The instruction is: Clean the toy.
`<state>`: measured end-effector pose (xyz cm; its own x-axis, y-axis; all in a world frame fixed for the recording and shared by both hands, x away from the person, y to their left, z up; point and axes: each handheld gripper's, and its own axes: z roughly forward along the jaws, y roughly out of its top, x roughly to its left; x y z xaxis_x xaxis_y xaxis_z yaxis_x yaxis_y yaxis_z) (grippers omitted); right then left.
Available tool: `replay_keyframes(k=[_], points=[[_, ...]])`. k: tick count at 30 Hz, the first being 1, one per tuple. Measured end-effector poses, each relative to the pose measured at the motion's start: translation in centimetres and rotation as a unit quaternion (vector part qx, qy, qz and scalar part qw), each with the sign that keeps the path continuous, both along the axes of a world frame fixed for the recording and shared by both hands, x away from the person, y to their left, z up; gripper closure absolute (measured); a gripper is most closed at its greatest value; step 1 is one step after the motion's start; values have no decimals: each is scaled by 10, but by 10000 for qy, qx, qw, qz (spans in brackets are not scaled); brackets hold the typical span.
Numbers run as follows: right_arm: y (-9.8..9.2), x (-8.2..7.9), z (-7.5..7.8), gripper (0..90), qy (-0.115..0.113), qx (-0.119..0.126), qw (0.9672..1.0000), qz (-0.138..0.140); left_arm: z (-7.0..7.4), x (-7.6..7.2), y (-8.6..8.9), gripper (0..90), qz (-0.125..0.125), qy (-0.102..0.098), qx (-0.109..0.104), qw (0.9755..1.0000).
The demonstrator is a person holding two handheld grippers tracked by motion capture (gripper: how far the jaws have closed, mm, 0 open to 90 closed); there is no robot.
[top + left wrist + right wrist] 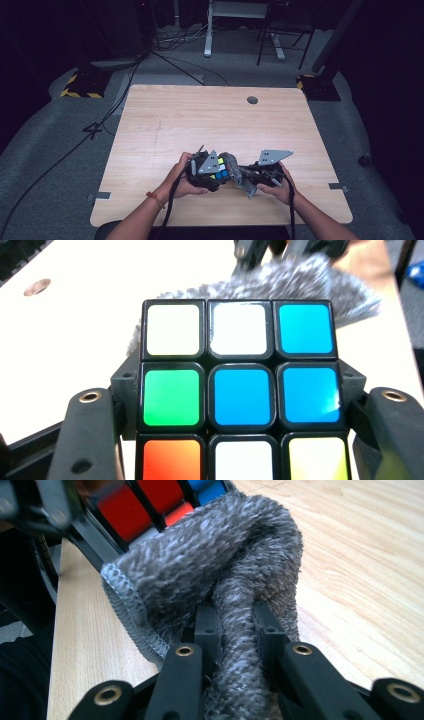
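Wiping looks to be the step: your left gripper (240,405) clamps the cube (240,390), your right gripper (239,630) pinches the cloth (220,565) against it. Next, rub across.

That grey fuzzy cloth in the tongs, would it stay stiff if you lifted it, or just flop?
Probably flop: the grey cloth bunches and folds where the right tongs pinch it. Its fuzzy knit weave suggests it is light and grips well rather than slipping. It seems to drape against the puzzle cube, so it likely bends around things.
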<state>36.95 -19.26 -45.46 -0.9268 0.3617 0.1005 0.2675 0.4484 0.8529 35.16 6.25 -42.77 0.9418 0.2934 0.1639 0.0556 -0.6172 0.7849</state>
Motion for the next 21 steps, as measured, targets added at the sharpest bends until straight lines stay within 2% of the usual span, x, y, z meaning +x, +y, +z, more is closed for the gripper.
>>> replay_keyframes(k=[4, 7, 11, 14, 16, 18, 19, 21], points=[[3, 0, 0, 775, 18, -17, 10000, 39, 1, 0, 1, 335, 16, -12, -35, 10000], [6, -7, 5, 776, -195, -8, 9998, 38, -1, 0, 0, 335, 33, -16, 53, 10000], [6, -13, 17, 775, -339, 318, 9989, 114, -7, 0, -8, 335, 41, -11, 300, 9995], [10, -18, 23, 775, -572, 219, 9981, 105, -10, 0, -10, 334, 16, 32, 322, 9995], [9, -16, 22, 774, -541, 250, 9982, 55, -9, 0, -10, 335, -16, 43, 291, 9996], [9, -13, 19, 774, -557, 123, 9984, -10, -8, -2, -10, 334, -73, 44, 248, 9997], [9, -11, 17, 774, -527, 55, 9986, -44, -7, -2, -10, 334, -79, -4, 257, 9996], [9, -6, 11, 774, -424, -113, 9989, -136, -4, -3, -8, 334, -109, 6, 143, 9998]])
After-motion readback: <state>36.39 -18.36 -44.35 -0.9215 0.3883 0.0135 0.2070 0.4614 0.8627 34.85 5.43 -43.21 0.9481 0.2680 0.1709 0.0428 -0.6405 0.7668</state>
